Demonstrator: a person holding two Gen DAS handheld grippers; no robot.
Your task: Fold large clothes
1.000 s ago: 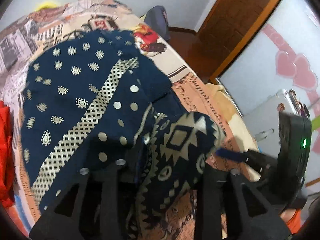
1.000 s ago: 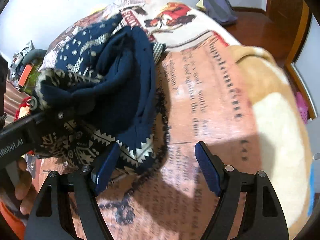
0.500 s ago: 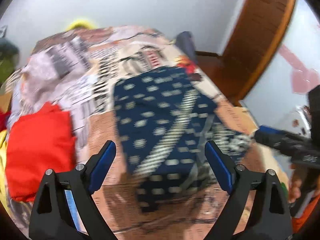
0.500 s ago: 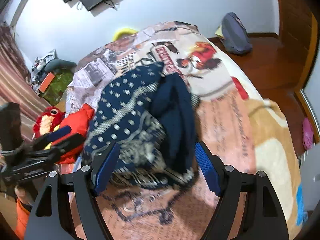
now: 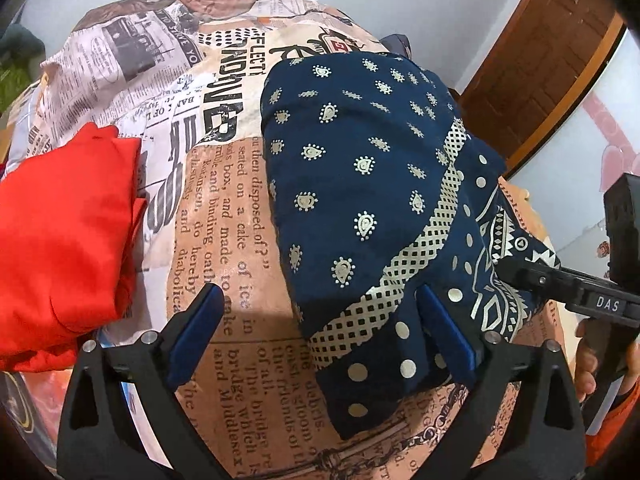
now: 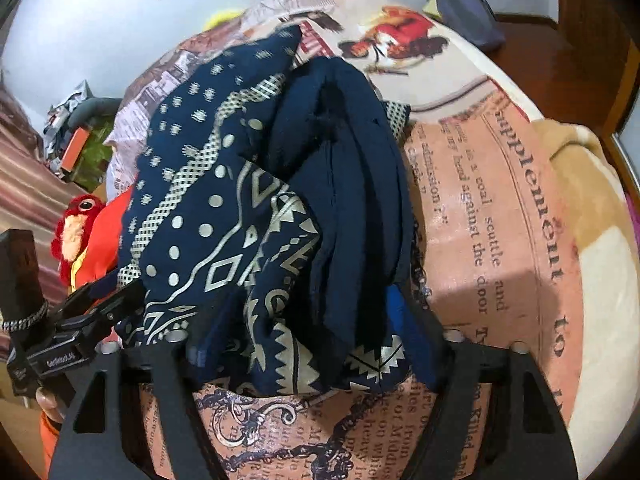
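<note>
- Navy patterned garment (image 5: 360,184), cream-printed cloth folded into a thick bundle, lies mid-bed on the newspaper-print bedspread (image 5: 224,208), right of a folded red cloth (image 5: 68,220).
- Right gripper (image 6: 296,320): jaws have just been closing around the bundle's near edge; whether the pads press yet, I cannot tell.
- Left gripper (image 5: 320,332): jaws have just opened wide, nothing gripped, its right finger over the near left corner.
- Risk: a partial pinch catches only some layers, so lifting would spill the fold open.

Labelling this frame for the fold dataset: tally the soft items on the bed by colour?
Navy patterned garment: 1
Red folded cloth: 1
Red plush toy: 1
Total: 3
</note>
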